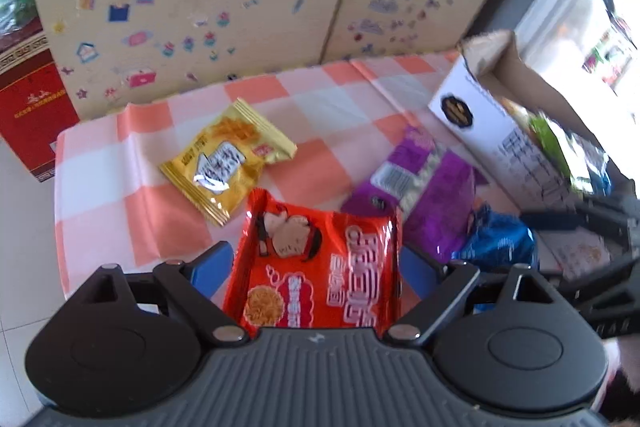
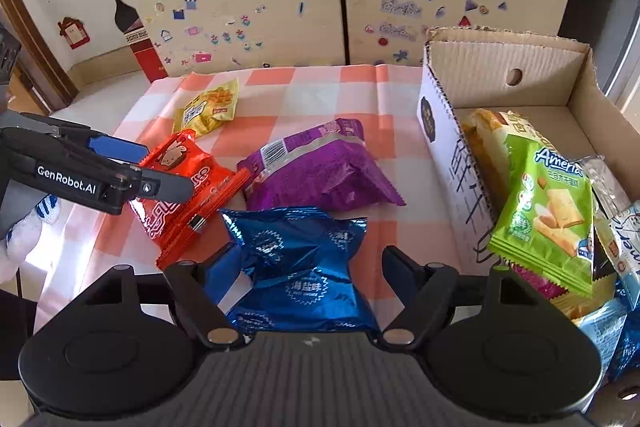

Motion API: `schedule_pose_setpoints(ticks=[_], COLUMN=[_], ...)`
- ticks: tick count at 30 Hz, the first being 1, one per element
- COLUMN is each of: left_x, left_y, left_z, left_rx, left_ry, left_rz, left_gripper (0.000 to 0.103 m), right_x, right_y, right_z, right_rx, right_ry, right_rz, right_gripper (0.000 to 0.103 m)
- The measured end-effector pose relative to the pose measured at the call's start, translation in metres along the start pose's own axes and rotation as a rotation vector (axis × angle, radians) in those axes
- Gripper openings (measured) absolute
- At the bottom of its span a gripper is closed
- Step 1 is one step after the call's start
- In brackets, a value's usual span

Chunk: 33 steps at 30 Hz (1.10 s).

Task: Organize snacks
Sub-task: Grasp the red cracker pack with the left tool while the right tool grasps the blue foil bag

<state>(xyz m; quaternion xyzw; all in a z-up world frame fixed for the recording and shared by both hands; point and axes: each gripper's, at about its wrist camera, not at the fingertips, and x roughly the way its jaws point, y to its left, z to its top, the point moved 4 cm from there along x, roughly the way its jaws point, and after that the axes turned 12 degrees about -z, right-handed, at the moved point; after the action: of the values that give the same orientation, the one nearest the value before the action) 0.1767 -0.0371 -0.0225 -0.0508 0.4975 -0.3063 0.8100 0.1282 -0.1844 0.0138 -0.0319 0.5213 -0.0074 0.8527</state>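
Through my left wrist camera, my left gripper [image 1: 316, 263] is closed on the red packet [image 1: 320, 267], a glossy noodle-snack bag with a cartoon boy, pinched at both edges above the checked cloth [image 1: 336, 115], with the yellow packet [image 1: 228, 163] ahead and bare cloth beyond it. Through my right wrist camera, my right gripper [image 2: 312, 267] stands spread around the crinkled blue packet [image 2: 300, 267] on the cloth, its left pad touching the foil, the other clear; the purple packet [image 2: 320, 167] lies just ahead, and the cardboard box [image 2: 440, 131] with the green packet [image 2: 548, 211] walls my right.
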Motion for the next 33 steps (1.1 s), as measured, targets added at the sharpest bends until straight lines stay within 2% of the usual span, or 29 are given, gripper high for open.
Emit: schedule_pose_setpoints(ticks=[3,8,13,17,21,25,28,33], left_x=[0.002,0.01,0.018,0.03,0.024,0.012,-0.002,-0.035], left_y=[0.002,0.005,0.01,0.006,0.001,-0.004,-0.003,-0.009], left_z=[0.005,0.013,0.021,0.016,0.006,-0.01,-0.022,-0.033], left_rx=[-0.026,-0.042,-0.124,-0.077,-0.029,0.051,0.012,-0.033], left_ry=[-0.032,-0.071,-0.106,-0.041,-0.015,0.014,0.005,-0.083], left_rz=[0.032,0.149,0.208,0.304,0.305,0.368,0.355,0.365], left_gripper=[0.09,0.09,0.092,0.092,0.092,0.092,0.092,0.093], right_x=[0.003,0.005,0.002,0.001,0.0,-0.001,-0.002,-0.005], right_y=[0.003,0.011,0.017,0.015,0.012,0.011,0.011,0.014], right_z=[-0.002,-0.005,-0.008,-0.009,-0.009,-0.011,-0.013,-0.017], right_rx=[-0.006,-0.046,-0.08,-0.071,-0.063,-0.066,-0.071,-0.073], right_ry=[0.003,0.017,0.02,0.03,0.04,0.046,0.052,0.059], right_rz=[-0.005,0.004,0.011,0.013,0.017,0.011,0.008,0.01], right_gripper=[0.081,0.07,0.068,0.067,0.066,0.066,0.066,0.066])
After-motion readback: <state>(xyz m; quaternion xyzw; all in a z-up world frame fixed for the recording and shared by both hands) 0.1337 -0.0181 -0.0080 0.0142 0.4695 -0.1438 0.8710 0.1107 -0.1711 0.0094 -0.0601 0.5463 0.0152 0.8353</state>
